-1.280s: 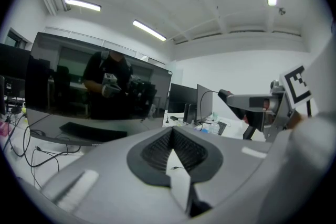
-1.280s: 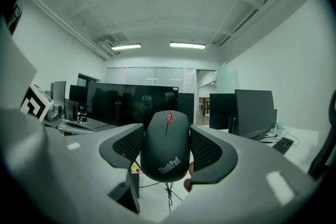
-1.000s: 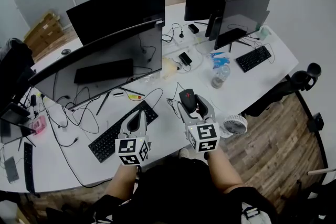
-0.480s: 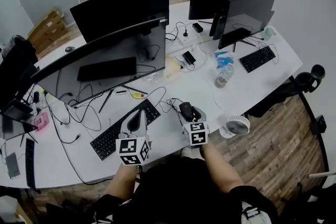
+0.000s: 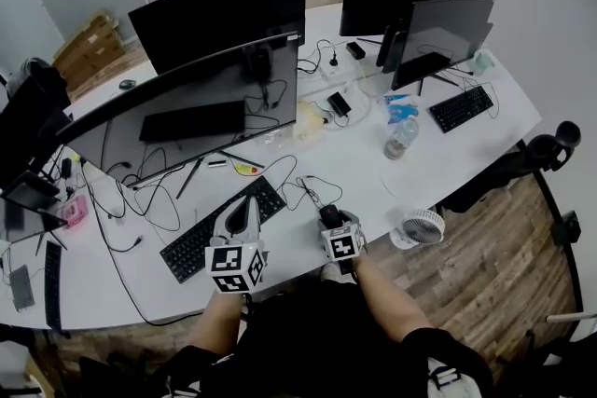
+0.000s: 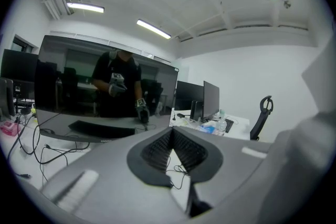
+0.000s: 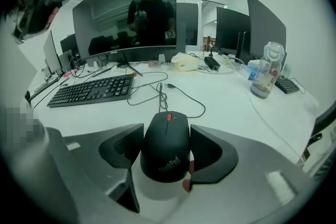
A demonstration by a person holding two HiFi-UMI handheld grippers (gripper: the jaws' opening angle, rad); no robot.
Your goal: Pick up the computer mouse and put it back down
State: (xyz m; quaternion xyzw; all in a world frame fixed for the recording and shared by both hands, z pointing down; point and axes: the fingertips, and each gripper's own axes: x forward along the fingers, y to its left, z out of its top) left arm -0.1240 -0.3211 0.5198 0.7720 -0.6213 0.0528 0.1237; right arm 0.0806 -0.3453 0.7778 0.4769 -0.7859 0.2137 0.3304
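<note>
right tool: the right gripper has its two grey jaws closed in on the flanks of the matt black computer mouse with a red scroll wheel; both ribbed pads look to be touching it, so i judge it gripped.
mouse place: between those jaws, at the near edge of the white desk, just right of the black keyboard.
height: a soft shadow lies under the mouse; whether it is off the desk or resting on it, i cannot tell.
long axis: the mouse runs straight along the gripper's own line, wheel end pointing away towards the monitors, logo end deep in the jaws' throat.
cable: a thin black lead trails from beyond the wheel end across the desk; its join to the mouse is not clear.
left tool: the left gripper has its jaws pressed together with nothing in them, and hangs above the keyboard's near end.
nearer hand: the right one, plainly; the left is well apart from the mouse.
next move, as i judge: straight down, level, then open.
</note>
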